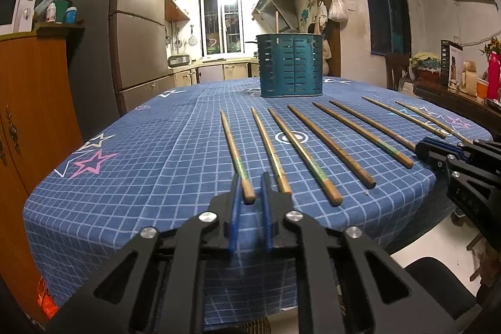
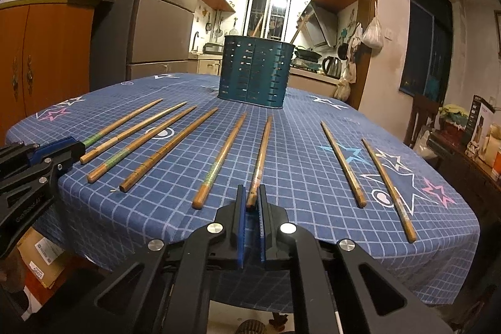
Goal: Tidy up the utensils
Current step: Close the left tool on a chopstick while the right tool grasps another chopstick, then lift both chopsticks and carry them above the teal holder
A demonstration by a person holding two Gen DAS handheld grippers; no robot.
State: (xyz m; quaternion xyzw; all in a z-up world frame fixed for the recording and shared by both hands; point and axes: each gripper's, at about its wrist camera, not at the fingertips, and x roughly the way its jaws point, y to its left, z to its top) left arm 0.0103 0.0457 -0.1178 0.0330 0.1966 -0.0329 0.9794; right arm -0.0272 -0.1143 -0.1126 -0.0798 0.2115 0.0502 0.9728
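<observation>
Several wooden chopsticks lie in a row on the blue checked tablecloth [image 1: 162,152], points toward a teal slotted holder [image 1: 289,68] at the far side. My left gripper [image 1: 250,193] is shut on the near end of the leftmost chopstick [image 1: 235,152], which lies on the cloth. My right gripper [image 2: 251,199] is shut on the butt of a chopstick [image 2: 261,152] right of the middle. The left gripper [image 2: 73,146] shows at the left edge of the right wrist view, the right gripper [image 1: 422,147] at the right edge of the left wrist view. The holder [image 2: 255,72] has two sticks [image 2: 300,25] poking out.
The table's near edge runs just under both grippers. An orange cabinet [image 1: 34,102] and a fridge [image 1: 141,46] stand to the left. A dark sideboard with boxes and bottles [image 1: 463,77] is on the right. A cardboard box [image 2: 43,255] sits on the floor.
</observation>
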